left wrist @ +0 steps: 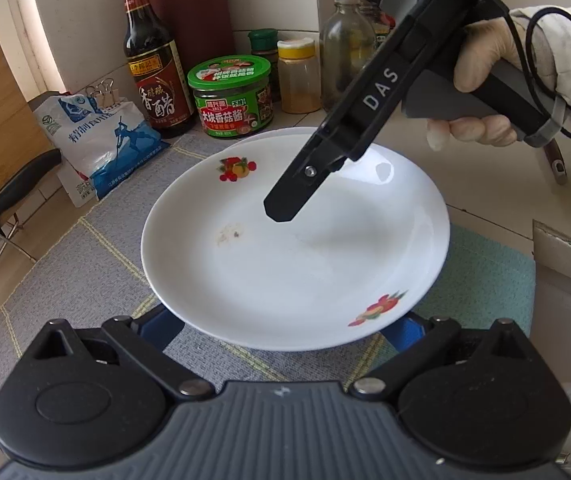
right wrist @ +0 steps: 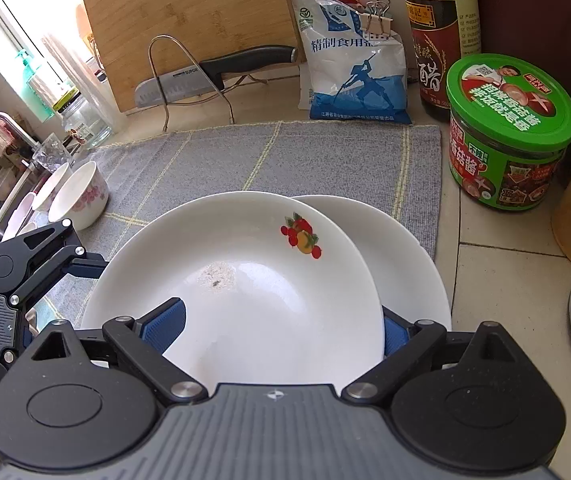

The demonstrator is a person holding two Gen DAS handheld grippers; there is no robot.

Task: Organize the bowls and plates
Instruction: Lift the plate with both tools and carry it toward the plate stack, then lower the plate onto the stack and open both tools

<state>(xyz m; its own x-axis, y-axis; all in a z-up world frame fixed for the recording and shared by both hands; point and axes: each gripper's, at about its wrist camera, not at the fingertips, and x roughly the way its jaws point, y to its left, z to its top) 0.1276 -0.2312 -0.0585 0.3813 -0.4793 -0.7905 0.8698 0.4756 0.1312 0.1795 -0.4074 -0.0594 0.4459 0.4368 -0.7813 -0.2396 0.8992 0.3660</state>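
Observation:
A white plate with fruit prints [left wrist: 285, 256] [right wrist: 245, 288] lies on top of a second white plate [right wrist: 405, 264], whose rim also shows in the left wrist view [left wrist: 269, 134]. My left gripper [left wrist: 285, 332] is open, its blue pads under the top plate's near rim. It also shows at the left of the right wrist view [right wrist: 65, 268]. My right gripper [right wrist: 281, 330] is open, one blue pad over the plate and one at its right edge. In the left wrist view it hangs over the plate [left wrist: 285, 208]. White bowls with pink flowers [right wrist: 79, 196] stand at the left.
The plates lie on a grey mat [right wrist: 285, 152] [left wrist: 85, 264]. Behind stand a green-lidded jar [right wrist: 509, 128] [left wrist: 231, 96], a vinegar bottle [right wrist: 441, 36] [left wrist: 153, 64], a salt bag [right wrist: 353, 60] [left wrist: 101, 140], spice jars [left wrist: 297, 76], a cutting board [right wrist: 189, 28] and a knife [right wrist: 213, 76].

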